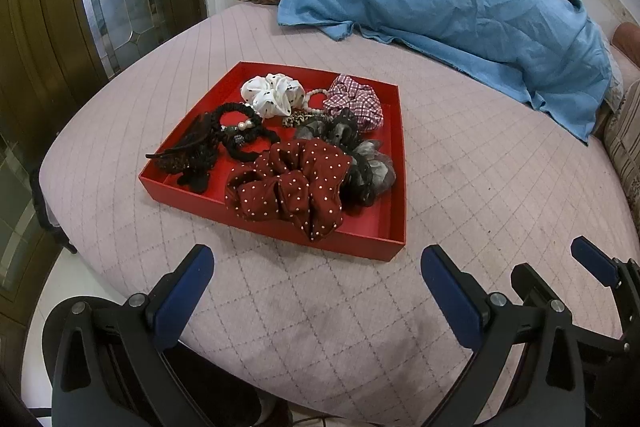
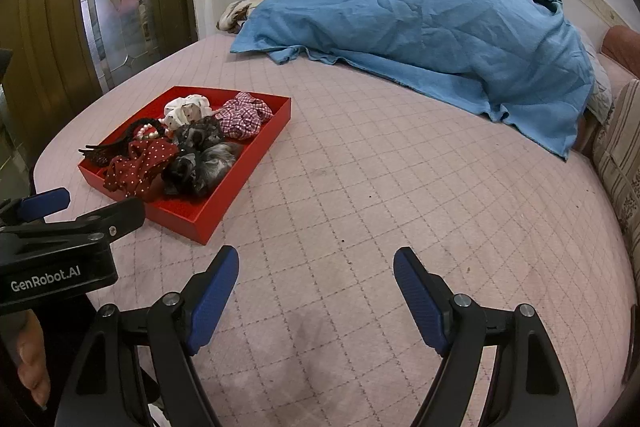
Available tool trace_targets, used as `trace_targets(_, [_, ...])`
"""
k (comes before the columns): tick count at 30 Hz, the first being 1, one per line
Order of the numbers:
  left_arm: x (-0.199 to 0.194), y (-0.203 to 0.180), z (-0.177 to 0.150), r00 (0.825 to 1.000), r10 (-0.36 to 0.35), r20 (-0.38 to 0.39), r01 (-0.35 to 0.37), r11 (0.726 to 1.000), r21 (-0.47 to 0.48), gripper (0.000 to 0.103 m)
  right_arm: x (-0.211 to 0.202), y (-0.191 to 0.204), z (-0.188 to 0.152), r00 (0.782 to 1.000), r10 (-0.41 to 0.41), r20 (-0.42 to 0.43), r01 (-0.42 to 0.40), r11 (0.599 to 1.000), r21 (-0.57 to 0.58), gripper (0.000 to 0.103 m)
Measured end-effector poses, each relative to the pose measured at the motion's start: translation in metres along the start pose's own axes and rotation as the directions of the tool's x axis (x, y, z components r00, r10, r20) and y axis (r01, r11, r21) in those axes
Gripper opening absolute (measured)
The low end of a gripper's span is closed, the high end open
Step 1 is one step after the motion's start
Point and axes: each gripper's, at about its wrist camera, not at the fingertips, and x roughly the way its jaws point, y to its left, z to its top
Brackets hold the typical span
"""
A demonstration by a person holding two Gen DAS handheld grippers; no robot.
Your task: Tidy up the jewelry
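black gripper frames, blue ribbed jaws, silver screws; white "genrobot.ai" marking on left gripper.

Tray: shallow red tray, open-topped, lying flat on the bed.
Red scrunchie: dark red scrunchie with white dots, at the near edge, draped over the rim.
Grey scrunchie: sheer grey-black scrunchie just beside it.
Checked scrunchie: pink-and-white checked scrunchie in the far corner.
White scrunchie: white scrunchie, black-spotted, at the far side.
Black hair ties: black hair ties with pearl beads, left side.
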Motion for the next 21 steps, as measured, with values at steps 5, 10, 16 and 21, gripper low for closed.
trace_targets(5, [0.0027, 0.0012, -0.0027, 1.000, -0.001, -0.008, 0.001, 1.000, -0.003, 0.103, 0.0007, 0.0019, -0.0015, 1.000, 0.003, 0.001, -0.003, 1.000, -0.008, 0.084])
trace_targets(10, [0.0046, 0.0026, -0.0019, 1.000, 0.000, -0.014, 0.000, 1.000, -0.008, 0.103, 0.0010, 0.0033, -0.0021, 1.000, 0.006, 0.000, -0.006, 1.000, -0.014, 0.084])
trace_targets(16, [0.0045, 0.0022, -0.0022, 1.000, 0.002, -0.019, -0.003, 1.000, -0.006, 0.103, 0.0022, 0.0043, -0.0030, 1.000, 0.014, -0.006, -0.014, 1.000, -0.020, 0.084])
trace_targets(21, [0.0043, 0.0010, -0.0017, 1.000, 0.002, -0.018, -0.002, 1.000, -0.009, 0.103, 0.0020, 0.0042, -0.0039, 1.000, 0.019, -0.007, -0.019, 1.000, -0.021, 0.084])
